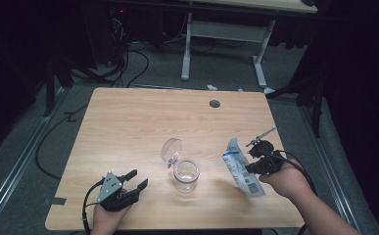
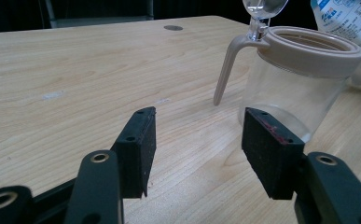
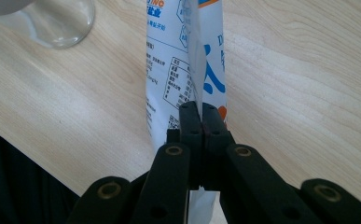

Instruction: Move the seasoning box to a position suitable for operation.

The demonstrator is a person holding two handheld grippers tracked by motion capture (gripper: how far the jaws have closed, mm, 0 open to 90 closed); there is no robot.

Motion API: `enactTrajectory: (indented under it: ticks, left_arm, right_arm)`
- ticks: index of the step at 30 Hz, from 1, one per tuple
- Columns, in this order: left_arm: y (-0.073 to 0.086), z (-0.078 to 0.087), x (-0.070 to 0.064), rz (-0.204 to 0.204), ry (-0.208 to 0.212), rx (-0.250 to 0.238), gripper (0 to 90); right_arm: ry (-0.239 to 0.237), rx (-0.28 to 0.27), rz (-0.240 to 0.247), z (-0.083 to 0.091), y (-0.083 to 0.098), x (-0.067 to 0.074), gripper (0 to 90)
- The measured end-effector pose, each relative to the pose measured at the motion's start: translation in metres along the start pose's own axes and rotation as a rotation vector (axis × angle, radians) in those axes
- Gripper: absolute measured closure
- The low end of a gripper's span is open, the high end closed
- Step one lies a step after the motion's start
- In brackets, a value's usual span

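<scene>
At the near left of the wooden surface [image 1: 128, 117], the left tool [image 1: 137, 180] rests with its jaws apart, empty, aimed at the clear jar [image 1: 185, 175] at centre. Its own view reveals the jar's beige rim and handle. At right, the right tool [image 1: 249, 161] is clamped on a printed pouch [image 1: 240, 169], whose label text reads clearly in the right gripper view.

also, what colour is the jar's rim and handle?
Beige, on a clear jar; its rim and handle show best in the left gripper view.
</scene>
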State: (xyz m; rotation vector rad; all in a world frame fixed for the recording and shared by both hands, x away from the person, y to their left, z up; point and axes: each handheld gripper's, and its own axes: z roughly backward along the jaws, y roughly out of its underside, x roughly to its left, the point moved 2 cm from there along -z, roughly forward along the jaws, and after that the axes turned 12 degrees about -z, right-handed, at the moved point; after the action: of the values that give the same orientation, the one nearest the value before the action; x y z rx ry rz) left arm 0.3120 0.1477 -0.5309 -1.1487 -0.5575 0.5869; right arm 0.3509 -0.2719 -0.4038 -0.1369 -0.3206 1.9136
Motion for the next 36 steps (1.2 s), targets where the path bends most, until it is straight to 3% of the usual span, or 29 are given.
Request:
enactTrajectory:
  ticks: [14, 24, 30, 34, 36]
  left_arm:
    - [-0.001, 0.0, -0.003, -0.019, 0.003, 0.002, 45.4]
    - [-0.004, -0.003, -0.013, -0.047, 0.038, 0.007, 45.5]
    - [-0.009, -0.007, -0.032, -0.098, 0.074, -0.007, 45.6]
    - [-0.014, -0.01, -0.047, -0.133, 0.105, -0.02, 44.3]
    - [-0.018, -0.013, -0.059, -0.15, 0.141, -0.021, 43.8]
  right_arm:
    - [0.02, 0.066, 0.021, 0.002, -0.003, 0.002, 90.0]
    - [0.029, 0.083, 0.03, 0.006, -0.002, 0.004, 90.0]
    - [0.03, 0.08, 0.014, 0.015, -0.003, 0.013, 90.0]
    - [0.022, 0.067, 0.046, 0.018, -0.003, 0.02, 90.0]
    - [0.02, 0.068, 0.049, 0.019, -0.003, 0.024, 90.0]
